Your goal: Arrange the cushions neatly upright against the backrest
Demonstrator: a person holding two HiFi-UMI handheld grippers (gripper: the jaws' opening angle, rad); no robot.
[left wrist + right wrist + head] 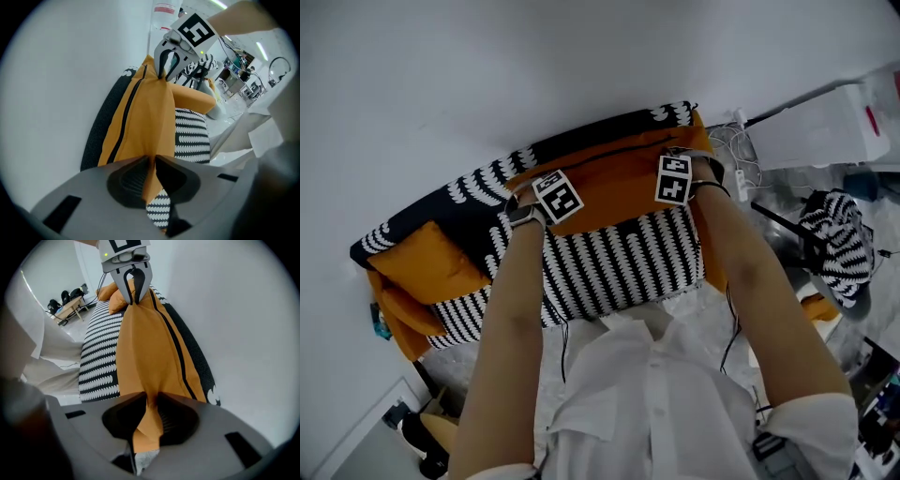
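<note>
Right now my left tool (151,160) and right tool (152,398) each pinch a top corner of the orange cushion (619,187), which stands on edge against the backrest (600,130); it looks light, soft and floppy, so I judge the seamed corners the surest hold

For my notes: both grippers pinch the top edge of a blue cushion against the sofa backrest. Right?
No, the cushion is orange, not blue, as the head view shows; the left gripper and right gripper do pinch its top edge.
</note>
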